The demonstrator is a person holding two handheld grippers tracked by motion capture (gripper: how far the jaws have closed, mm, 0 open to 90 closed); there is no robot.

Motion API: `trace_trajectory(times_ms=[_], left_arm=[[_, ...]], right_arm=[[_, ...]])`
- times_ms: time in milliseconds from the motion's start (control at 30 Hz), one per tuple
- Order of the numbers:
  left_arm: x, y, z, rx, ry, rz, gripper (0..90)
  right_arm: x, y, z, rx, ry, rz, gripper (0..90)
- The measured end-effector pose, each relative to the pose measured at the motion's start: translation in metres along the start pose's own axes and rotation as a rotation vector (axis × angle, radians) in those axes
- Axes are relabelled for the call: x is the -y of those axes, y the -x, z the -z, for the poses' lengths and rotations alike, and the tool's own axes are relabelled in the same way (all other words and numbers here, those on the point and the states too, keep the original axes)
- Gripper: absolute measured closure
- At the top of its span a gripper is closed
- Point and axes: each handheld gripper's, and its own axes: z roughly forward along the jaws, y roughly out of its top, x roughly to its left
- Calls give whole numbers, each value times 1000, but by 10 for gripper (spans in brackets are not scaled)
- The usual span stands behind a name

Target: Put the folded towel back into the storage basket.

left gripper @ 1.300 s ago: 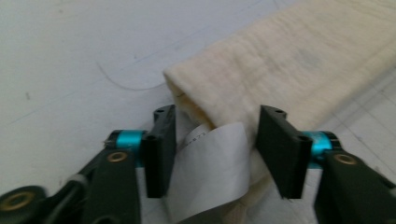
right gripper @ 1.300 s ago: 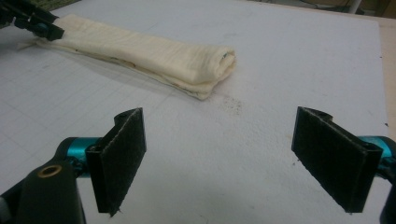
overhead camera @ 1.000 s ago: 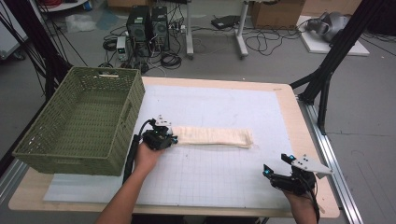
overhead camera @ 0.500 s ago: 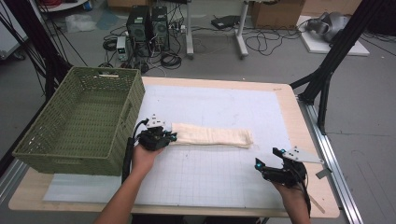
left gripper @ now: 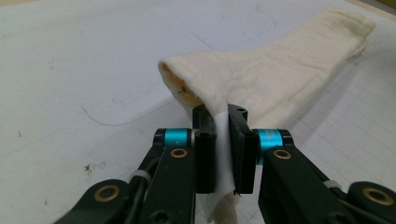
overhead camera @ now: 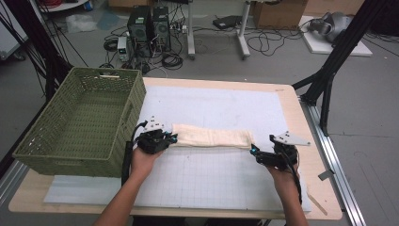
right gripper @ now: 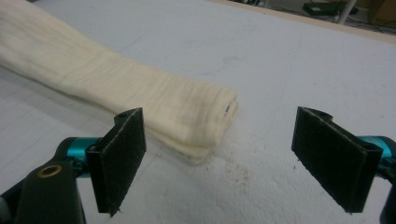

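Left gripper (left gripper: 223,154) clamps the folded towel's (left gripper: 275,79) end; right gripper (right gripper: 233,158) gapes wide at its other end.

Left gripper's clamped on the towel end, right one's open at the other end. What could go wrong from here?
1. The left gripper pinches only a thin edge of the folded cream towel; a pull may slip it out or unfold the layers.
2. The right gripper is open with the towel's end off-centre, near one jaw; closing now may catch only a corner or the top layer.
3. The green basket stands right beside the left hand; a lift could snag its wall.
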Motion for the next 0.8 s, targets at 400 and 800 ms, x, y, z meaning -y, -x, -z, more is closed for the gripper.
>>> trace_trajectory(times_ms=[400,800], left_arm=[[2,0,1,7,-4,-1,819],[16,0,8,9,-27,-29,819]], right_arm=[[4,-5,-57,-59,-181,-16,420],[9,-16,-53,-114,-201,-13,774]])
